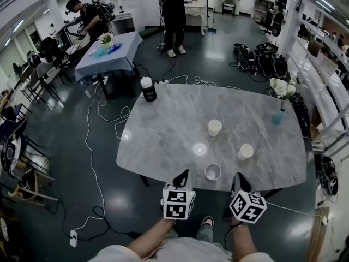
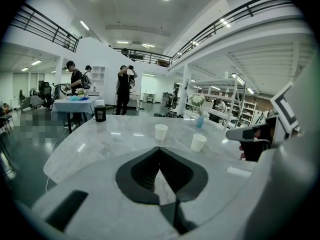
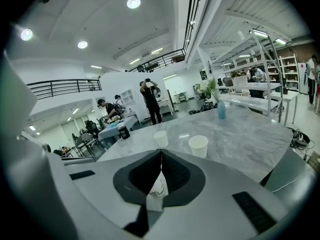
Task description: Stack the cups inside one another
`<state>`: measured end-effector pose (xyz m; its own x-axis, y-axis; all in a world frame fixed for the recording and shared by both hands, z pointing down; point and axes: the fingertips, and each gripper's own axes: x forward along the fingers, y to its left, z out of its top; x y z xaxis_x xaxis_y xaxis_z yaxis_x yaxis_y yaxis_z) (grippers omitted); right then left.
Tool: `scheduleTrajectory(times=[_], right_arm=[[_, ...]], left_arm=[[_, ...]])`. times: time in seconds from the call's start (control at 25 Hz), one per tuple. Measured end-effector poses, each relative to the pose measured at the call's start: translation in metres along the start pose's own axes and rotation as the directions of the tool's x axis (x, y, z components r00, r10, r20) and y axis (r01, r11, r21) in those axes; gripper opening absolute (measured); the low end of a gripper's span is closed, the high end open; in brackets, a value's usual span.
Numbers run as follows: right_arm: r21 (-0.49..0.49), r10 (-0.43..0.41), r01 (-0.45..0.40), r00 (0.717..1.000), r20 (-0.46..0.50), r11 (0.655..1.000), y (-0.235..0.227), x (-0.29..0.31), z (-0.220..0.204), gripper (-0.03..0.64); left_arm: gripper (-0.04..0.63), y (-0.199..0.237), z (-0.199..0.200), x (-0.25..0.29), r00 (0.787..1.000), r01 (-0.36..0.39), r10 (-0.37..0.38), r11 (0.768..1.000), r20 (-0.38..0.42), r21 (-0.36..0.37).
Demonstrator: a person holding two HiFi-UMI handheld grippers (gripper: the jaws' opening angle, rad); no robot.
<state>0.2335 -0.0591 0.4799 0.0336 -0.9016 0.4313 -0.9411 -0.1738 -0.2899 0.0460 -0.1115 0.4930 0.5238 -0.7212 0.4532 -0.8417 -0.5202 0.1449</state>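
Three white paper cups stand apart on the grey marble table [image 1: 169, 119]: a far cup [image 1: 215, 127], a right cup [image 1: 245, 152] and a near cup [image 1: 212, 172] by the front edge. My left gripper [image 1: 184, 174] hovers at the table's near edge, left of the near cup, shut and empty. My right gripper [image 1: 238, 177] is just right of that cup, also shut. In the left gripper view the shut left gripper [image 2: 160, 149] faces two cups [image 2: 161, 132] [image 2: 198, 142]. In the right gripper view a sliver of white cup [image 3: 158, 188] shows through the slit behind the right gripper's [image 3: 161, 152] shut tips.
A black canister [image 1: 148, 89] stands at the table's far left edge and a blue vase with white flowers [image 1: 278, 117] at its right edge. Cables lie on the dark floor. People stand by a blue-clothed table [image 1: 106, 59] further back.
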Motion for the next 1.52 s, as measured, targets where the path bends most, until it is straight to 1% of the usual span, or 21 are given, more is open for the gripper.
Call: scheduleTrajectory(times=[0.32, 0.72, 0.76, 0.84, 1.28, 1.52], right_arm=[[0.007, -0.057, 0.057, 0.998, 0.004, 0.998, -0.034, 0.004, -0.005, 0.009], [0.051, -0.086, 0.087, 0.996, -0.029, 0.995, -0.062, 0.029, -0.018, 0.014], [0.051, -0.087, 0.089, 0.996, -0.033, 0.995, -0.065, 0.032, -0.019, 0.019], [0.052, -0.086, 0.088, 0.995, -0.043, 0.995, -0.07, 0.037, -0.022, 0.053], [0.051, -0.089, 0.093, 0.993, -0.08, 0.994, -0.087, 0.076, -0.03, 0.097], [0.043, -0.101, 0.106, 0.989, -0.11, 0.993, -0.097, 0.094, -0.039, 0.128]], left_arm=[[-0.006, -0.012, -0.017, 0.01, 0.999, 0.001, 0.0, 1.0, -0.045, 0.009], [-0.006, -0.006, -0.033, 0.023, 0.995, -0.025, 0.027, 0.999, -0.095, 0.021], [-0.006, -0.006, -0.034, 0.024, 0.995, -0.029, 0.031, 0.999, -0.099, 0.022], [-0.006, -0.005, -0.038, 0.026, 0.994, -0.038, 0.04, 0.999, -0.105, 0.022], [-0.006, 0.007, -0.048, 0.047, 0.99, -0.07, 0.071, 0.997, -0.125, 0.013], [-0.006, 0.017, -0.062, 0.054, 0.983, -0.094, 0.093, 0.996, -0.156, 0.0]])
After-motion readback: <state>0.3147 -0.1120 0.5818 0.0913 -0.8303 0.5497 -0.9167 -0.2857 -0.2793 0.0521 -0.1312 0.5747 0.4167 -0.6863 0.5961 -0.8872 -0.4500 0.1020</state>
